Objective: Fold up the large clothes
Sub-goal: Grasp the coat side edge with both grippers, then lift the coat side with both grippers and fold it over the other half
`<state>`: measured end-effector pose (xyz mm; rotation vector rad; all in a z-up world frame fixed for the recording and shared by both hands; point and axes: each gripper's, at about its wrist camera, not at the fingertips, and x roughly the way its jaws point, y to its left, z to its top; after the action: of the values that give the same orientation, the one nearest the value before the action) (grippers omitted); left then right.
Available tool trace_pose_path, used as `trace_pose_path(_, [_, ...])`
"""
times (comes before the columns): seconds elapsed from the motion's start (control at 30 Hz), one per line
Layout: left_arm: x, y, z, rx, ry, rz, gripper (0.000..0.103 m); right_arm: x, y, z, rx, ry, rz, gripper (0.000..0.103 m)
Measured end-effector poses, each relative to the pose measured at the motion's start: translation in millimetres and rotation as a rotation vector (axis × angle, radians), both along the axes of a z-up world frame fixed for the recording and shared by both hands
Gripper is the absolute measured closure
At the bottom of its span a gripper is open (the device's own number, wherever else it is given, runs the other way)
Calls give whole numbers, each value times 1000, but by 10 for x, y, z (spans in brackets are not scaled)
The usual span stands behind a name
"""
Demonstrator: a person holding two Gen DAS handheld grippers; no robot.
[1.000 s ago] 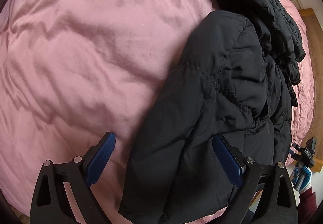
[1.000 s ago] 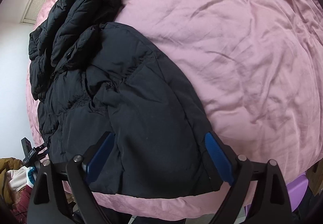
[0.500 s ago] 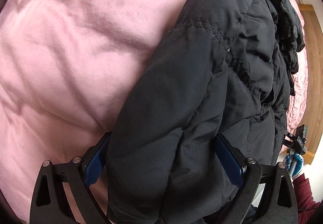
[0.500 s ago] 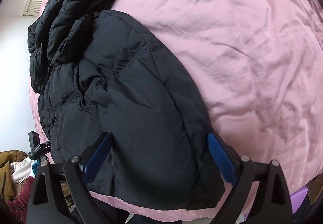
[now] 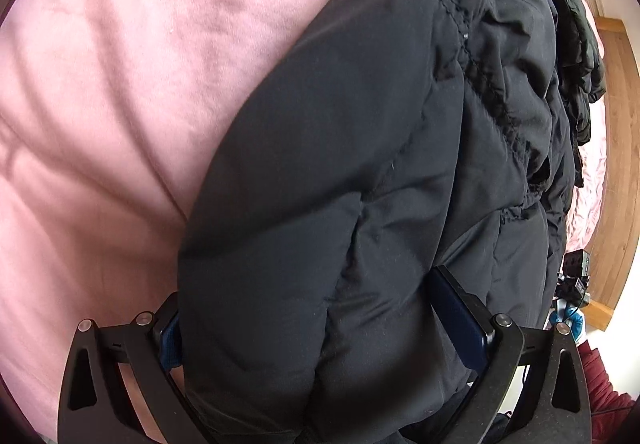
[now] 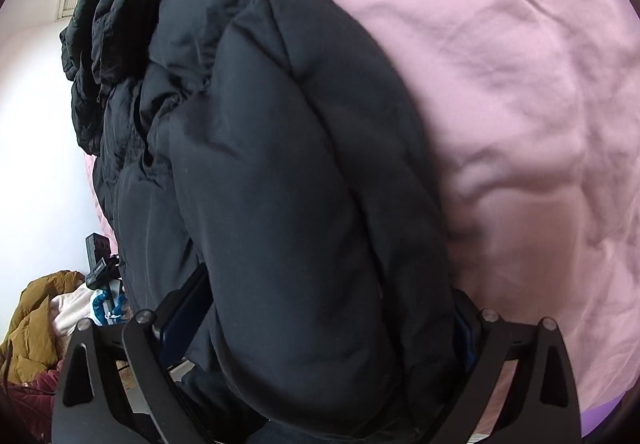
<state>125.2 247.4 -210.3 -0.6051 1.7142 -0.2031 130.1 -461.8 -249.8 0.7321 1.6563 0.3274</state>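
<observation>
A: Entry. Black puffer jacket [image 5: 380, 164] lies on the bed, on the pink sheet [image 5: 120, 104], along the edge nearest the person. A second dark quilted garment [image 6: 108, 4] is bunched at its far end.

B: Jaws?

A: Left gripper [image 5: 320, 328]: jaws spread wide, padded bulk between them, the pads not visibly pinching it. Right gripper [image 6: 320, 324]: jaws have just been opening, now near full spread, straddling the near end of the same jacket, no pinch evident.

B: Risks, biggest first.

A: Likely: the puffy fill is thick and slick, so closing could catch only the top layer and the fold would spring open. Next, the jacket hangs near the bed edge and a pull could slide it off. Least, dragging could snag the other garment.

B: Labels, writing?

A: None legible on either garment. The small black device [image 6: 98, 260] beyond the bed shows no readable text.
</observation>
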Motion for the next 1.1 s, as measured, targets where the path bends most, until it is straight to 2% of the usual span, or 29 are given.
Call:
trace_pose_path(0.17, [-117,-61,7,-9,-3,4,3,-62,94,30,-4,7,34,6])
trace_pose_path(0.33, [-199,-69,32,-15,-6,1,5,-59,215,94,-6,4,37,27])
trace_pose_path(0.57, [-274,-211,51,-8,-10,17,12,-32,386,108,-8,16,41,29])
trace_pose_path(0.67, [-296,-277,97,-14,-11,32,21,-21,449,105,-13,17,45,31])
trace_pose_path(0.87, [-318,-570,159,-27,-20,59,38,-37,451,149,-12,6,45,47])
trace_pose_path(1.1, [-324,-684,279,-63,-44,84,71,-26,561,294,-4,-18,54,68])
